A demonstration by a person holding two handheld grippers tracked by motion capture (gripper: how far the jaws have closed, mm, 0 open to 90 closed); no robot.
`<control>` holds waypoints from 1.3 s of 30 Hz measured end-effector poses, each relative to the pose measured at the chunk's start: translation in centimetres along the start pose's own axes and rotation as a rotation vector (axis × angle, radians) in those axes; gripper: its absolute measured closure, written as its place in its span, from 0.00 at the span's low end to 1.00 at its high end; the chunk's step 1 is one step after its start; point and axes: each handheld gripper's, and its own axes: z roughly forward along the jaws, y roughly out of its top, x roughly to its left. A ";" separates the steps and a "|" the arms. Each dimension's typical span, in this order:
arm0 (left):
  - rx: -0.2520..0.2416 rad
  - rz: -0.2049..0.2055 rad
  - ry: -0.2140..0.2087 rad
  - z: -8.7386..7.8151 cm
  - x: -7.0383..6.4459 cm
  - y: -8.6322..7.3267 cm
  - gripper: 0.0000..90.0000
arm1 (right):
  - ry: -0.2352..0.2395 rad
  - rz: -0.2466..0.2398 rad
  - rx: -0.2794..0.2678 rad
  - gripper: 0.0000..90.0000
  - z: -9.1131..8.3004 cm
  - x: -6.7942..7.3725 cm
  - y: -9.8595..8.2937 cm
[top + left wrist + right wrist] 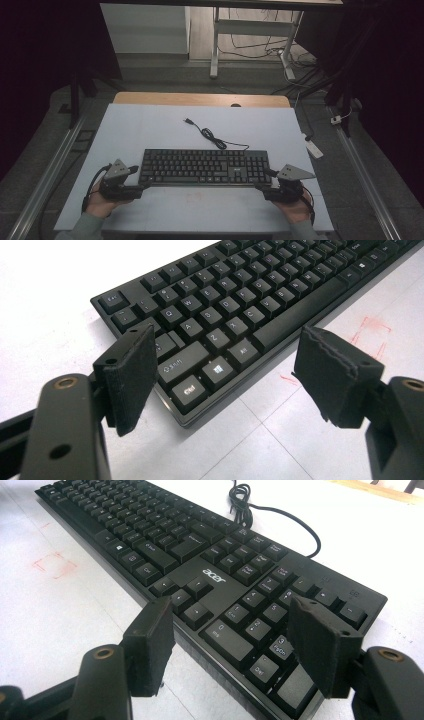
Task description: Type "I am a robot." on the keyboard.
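A black keyboard (205, 167) lies flat at the middle of the white board (150, 130), and its cable (214, 137) curls away toward the far side. My left gripper (145, 183) is open at the keyboard's front-left corner. In the left gripper view that corner, with the Ctrl key (189, 390), sits between the spread pads (131, 375) of the left gripper (225, 355). My right gripper (260, 186) is open at the front-right corner. In the right gripper view its pads (320, 647) straddle the number-pad end of the keyboard (210, 575). I see no pad pressing on the keyboard.
The white board lies on a wooden table (200, 98). Faint red square marks (372, 332) are drawn on the board in front of the keyboard. A white power strip (314, 148) lies on the floor to the right, and desk legs (215, 45) with loose cables stand beyond.
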 end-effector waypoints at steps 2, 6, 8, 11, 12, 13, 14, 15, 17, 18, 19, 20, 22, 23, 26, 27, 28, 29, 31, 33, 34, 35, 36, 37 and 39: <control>-0.001 -0.001 0.000 0.0 0.0 0.0 0.28 | -0.001 0.000 0.000 0.39 0.0 0.0 0.0; 0.000 0.002 -0.001 0.0 -0.1 0.0 0.28 | -0.005 -0.003 0.000 0.40 -0.1 0.1 0.1; -0.003 0.000 -0.001 0.0 -0.1 0.0 0.28 | -0.005 -0.003 0.000 0.40 0.0 0.1 0.1; -0.005 -0.003 0.001 0.0 0.0 0.1 0.28 | -0.004 -0.005 0.000 0.40 0.0 0.2 0.1; -0.005 -0.003 0.001 0.0 0.0 0.1 0.28 | -0.004 -0.005 0.000 0.40 0.0 0.2 0.1; -0.006 -0.004 0.001 0.0 0.0 0.1 0.28 | -0.005 -0.005 0.001 0.40 0.0 0.2 0.1; -0.006 -0.003 0.002 0.0 0.0 0.1 0.29 | 0.003 -0.003 -0.002 0.40 0.0 0.1 0.1; -0.006 -0.002 0.002 0.0 0.0 0.1 0.29 | 0.002 -0.004 -0.001 0.40 0.0 0.2 0.1; -0.006 -0.001 0.003 0.0 -0.1 0.1 0.29 | 0.006 -0.001 -0.007 0.40 0.1 0.2 0.1; -0.005 -0.002 0.004 0.0 -0.1 0.1 0.29 | 0.006 -0.004 -0.002 0.40 0.1 0.2 0.1; -0.005 -0.002 0.004 0.0 -0.1 0.1 0.29 | 0.005 -0.005 0.000 0.40 0.1 0.2 0.1; -0.006 -0.003 0.004 0.0 0.0 0.1 0.29 | 0.005 -0.005 -0.001 0.40 0.1 0.2 0.1; -0.006 -0.004 0.006 0.0 0.0 0.2 0.29 | 0.005 -0.007 0.002 0.40 0.1 0.3 0.2; -0.008 -0.007 0.007 0.0 0.0 0.2 0.29 | 0.005 -0.007 0.001 0.40 0.1 0.3 0.2; -0.013 -0.012 0.007 0.0 0.0 0.3 0.29 | 0.004 -0.009 0.000 0.40 0.1 0.4 0.3; -0.015 -0.013 0.008 -0.1 0.0 0.3 0.30 | 0.010 -0.008 -0.003 0.40 0.2 0.4 0.3; -0.017 -0.015 0.008 -0.1 0.0 0.4 0.30 | 0.010 -0.008 -0.003 0.40 0.2 0.4 0.3; -0.019 -0.016 0.008 -0.1 0.0 0.4 0.30 | 0.010 -0.012 -0.004 0.40 0.2 0.5 0.4; -0.023 -0.018 0.007 -0.1 0.0 0.5 0.31 | 0.013 -0.015 -0.010 0.40 0.3 0.7 0.6; -0.025 -0.019 0.004 -0.2 0.0 0.5 0.31 | 0.007 -0.019 -0.007 0.40 0.4 0.8 0.7; -0.026 -0.019 0.003 -0.2 -0.1 0.6 0.31 | 0.007 -0.019 -0.007 0.40 0.4 0.8 0.7; -0.028 -0.020 0.002 -0.2 -0.1 0.6 0.32 | 0.017 -0.019 -0.008 0.40 0.4 0.9 0.8; -0.028 -0.020 0.002 -0.2 -0.1 0.6 0.32 | 0.018 -0.019 -0.009 0.40 0.5 0.9 0.8; -0.029 -0.021 0.001 -0.2 -0.1 0.6 0.33 | 0.018 -0.020 -0.008 0.40 0.5 0.9 0.9; -0.029 -0.022 0.000 -0.2 0.0 0.7 0.33 | 0.019 -0.022 -0.009 0.40 0.6 1.1 1.0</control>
